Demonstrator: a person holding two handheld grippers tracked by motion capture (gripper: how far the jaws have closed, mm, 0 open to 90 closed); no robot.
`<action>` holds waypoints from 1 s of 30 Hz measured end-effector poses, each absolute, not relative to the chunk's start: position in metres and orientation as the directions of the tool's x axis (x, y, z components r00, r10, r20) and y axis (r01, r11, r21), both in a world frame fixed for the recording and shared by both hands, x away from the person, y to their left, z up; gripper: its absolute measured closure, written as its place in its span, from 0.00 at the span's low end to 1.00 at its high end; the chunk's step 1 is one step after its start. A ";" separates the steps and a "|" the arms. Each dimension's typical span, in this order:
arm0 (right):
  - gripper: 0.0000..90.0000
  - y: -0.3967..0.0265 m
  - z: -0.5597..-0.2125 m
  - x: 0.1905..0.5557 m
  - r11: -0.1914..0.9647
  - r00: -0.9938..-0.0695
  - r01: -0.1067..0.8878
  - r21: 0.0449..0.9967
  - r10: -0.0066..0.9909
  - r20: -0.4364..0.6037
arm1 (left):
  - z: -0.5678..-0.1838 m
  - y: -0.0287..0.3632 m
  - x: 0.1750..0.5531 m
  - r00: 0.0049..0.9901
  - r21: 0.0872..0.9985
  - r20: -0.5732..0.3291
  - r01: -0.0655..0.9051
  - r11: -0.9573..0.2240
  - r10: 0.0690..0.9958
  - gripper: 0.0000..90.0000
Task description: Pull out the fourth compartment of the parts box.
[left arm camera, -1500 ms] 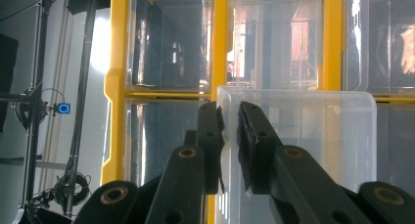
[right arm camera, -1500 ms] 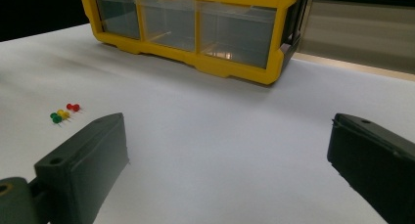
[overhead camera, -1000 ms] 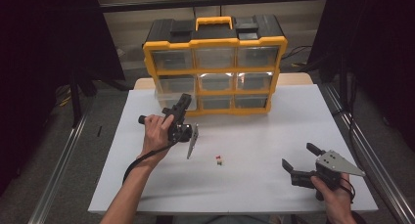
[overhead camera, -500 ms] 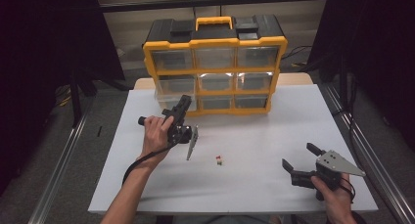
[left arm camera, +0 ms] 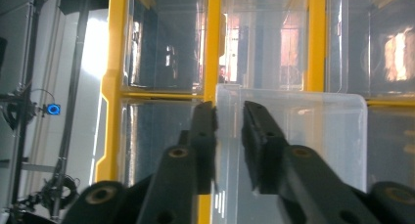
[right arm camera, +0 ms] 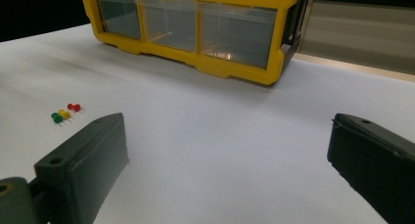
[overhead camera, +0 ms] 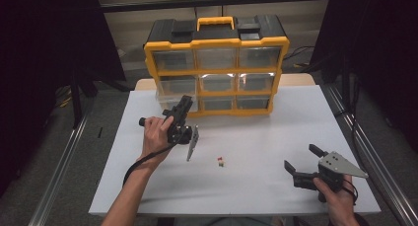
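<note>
A clear plastic drawer (left arm camera: 293, 136) sticks out of the bottom-left slot of the yellow-and-black plastic drawer organiser (overhead camera: 217, 63), which stands at the far edge of the white table (overhead camera: 276, 137). The left gripper (left arm camera: 229, 119) has its black jaws pinched on the drawer's front wall. Three small push pins, red, yellow and green (right arm camera: 63, 114), lie together near the middle of the table. Close to the near right corner, the right gripper (overhead camera: 301, 158) rests with its jaws spread wide, holding nothing.
</note>
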State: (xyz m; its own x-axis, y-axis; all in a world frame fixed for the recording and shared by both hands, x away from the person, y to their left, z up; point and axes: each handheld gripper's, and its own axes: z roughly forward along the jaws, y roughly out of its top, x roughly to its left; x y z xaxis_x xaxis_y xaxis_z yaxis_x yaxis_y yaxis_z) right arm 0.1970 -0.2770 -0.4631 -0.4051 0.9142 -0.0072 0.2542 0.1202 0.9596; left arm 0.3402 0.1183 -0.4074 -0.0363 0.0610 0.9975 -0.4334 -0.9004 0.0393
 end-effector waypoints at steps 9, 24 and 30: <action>0.02 -0.277 -0.463 0.197 0.122 -0.407 0.252 0.960 0.913 -0.009 | -0.402 0.118 0.342 0.039 0.196 0.979 -0.420 -0.886 0.198 0.41; 0.02 -0.277 -0.463 0.197 0.123 -0.408 0.254 0.960 0.913 -0.009 | -0.391 0.128 0.336 0.261 0.634 0.773 -0.297 -0.714 0.578 0.10; 0.02 -0.277 -0.463 0.197 0.124 -0.404 0.255 0.959 0.915 -0.011 | -0.391 0.134 0.325 0.308 0.722 0.691 -0.246 -0.647 0.654 0.09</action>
State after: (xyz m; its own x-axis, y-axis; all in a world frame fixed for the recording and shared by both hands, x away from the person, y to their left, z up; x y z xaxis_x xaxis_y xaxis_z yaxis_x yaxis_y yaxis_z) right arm 0.1974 -0.2767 -0.4632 -0.4039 0.9147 -0.0111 0.2554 0.1244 0.9588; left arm 0.3255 0.1344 -0.3912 0.3084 0.6539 0.6909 -0.2458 -0.6468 0.7220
